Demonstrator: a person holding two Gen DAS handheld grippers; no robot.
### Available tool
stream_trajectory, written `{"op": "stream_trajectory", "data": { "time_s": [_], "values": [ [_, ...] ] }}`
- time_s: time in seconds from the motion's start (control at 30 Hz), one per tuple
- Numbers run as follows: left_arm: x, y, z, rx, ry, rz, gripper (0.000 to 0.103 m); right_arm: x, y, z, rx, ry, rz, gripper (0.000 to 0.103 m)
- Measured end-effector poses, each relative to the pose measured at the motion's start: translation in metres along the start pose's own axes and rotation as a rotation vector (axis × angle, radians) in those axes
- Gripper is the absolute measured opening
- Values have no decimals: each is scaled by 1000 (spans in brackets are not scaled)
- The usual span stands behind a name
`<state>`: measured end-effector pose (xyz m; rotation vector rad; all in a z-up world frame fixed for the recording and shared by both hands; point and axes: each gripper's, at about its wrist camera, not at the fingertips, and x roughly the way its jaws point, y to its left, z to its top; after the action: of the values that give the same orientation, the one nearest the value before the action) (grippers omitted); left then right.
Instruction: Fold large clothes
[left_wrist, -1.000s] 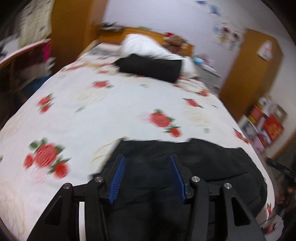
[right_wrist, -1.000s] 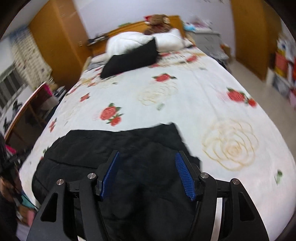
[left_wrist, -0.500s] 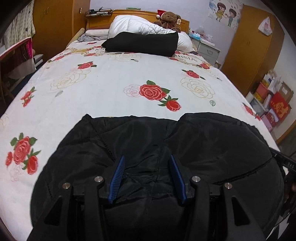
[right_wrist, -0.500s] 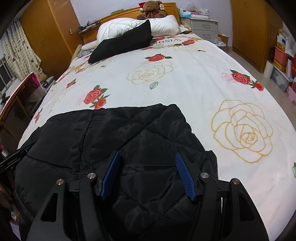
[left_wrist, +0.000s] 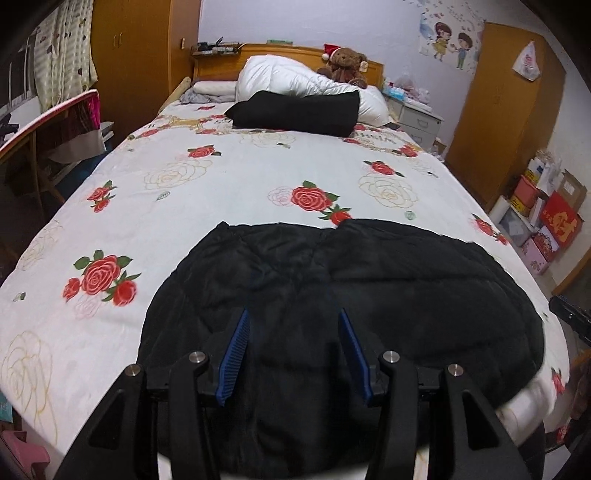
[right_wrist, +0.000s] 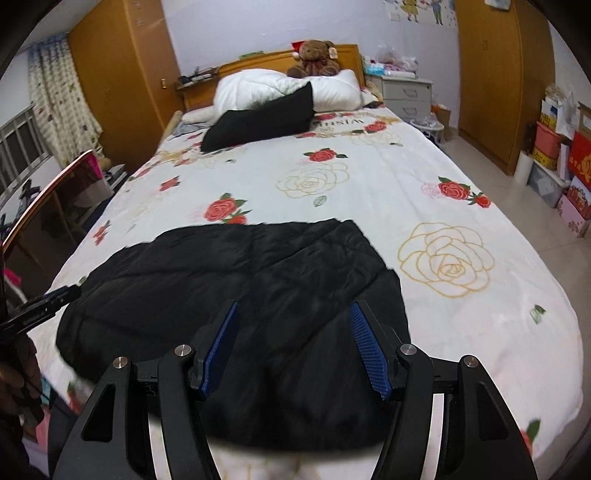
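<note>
While both claws hang spread and hold nothing, I see the black jacket (left_wrist: 332, 295) lying under and ahead of the left claw (left_wrist: 293, 325) and right claw (right_wrist: 293, 317), on the bed (left_wrist: 221, 184). It looks doubled over; whether more folds remain, I cannot tell.

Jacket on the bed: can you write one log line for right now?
jacket: black, lying on bed | left gripper: open, above it | right gripper: open, above it

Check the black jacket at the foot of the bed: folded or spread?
Cannot tell for sure. The black jacket lies flat as one wide quilted slab on the bed; no sleeves show.
</note>
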<state>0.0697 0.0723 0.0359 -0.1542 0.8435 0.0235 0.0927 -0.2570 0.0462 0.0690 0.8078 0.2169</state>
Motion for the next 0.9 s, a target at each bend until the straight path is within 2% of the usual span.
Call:
{"op": "stream_trajectory", "data": {
  "time_s": [0.13, 0.23, 0.6, 0.7, 0.9],
  "values": [
    [-30, -10, -17, 14, -14, -4, 55, -28, 16, -18, -27, -19, 7, 62],
    [-49, -18, -29, 28, -25, -8, 66, -45, 28, -29, -57, -27, 9, 62],
    [-85, -37, -68, 53, 16, -7, 66, -83, 65, -67, -152, -44, 9, 62],
    [-91, -37, -73, 50, 19, 15, 66, -85, 70, -74, -165, -36, 14, 62],
    [-89, -36, -78, 42, 27, 4, 66, -77, 71, -82, -161, -10, 11, 62]
  ]
}}
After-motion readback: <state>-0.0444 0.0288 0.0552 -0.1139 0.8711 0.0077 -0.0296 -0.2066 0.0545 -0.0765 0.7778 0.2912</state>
